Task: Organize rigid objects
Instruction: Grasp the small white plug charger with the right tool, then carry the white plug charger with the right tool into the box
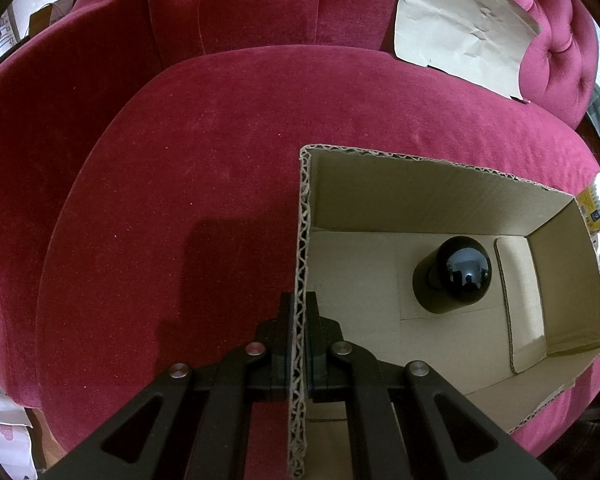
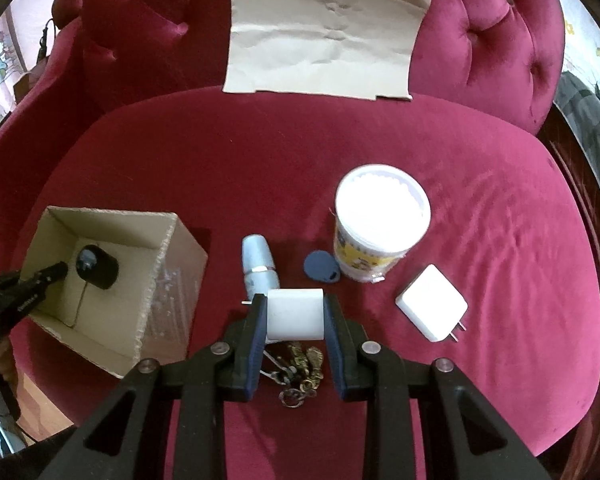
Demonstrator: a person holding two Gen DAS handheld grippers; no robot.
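white block (image 2: pixel 295 314), smooth, rectangular, clamped

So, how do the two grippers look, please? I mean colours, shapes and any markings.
Both are black two-finger tools with angular linkage bars, triangular cut-outs and round silver pivot pins. The right gripper has dark blue pads on the inner faces of its fingers. The left gripper looks black all over; in the right wrist view its side bears small white lettering, too small to read. No cables or sleeves show.

Red velvet seat (image 2: pixel 260 168), cardboard box (image 2: pixel 172 280), tub (image 2: pixel 380 240), charger (image 2: pixel 432 304)
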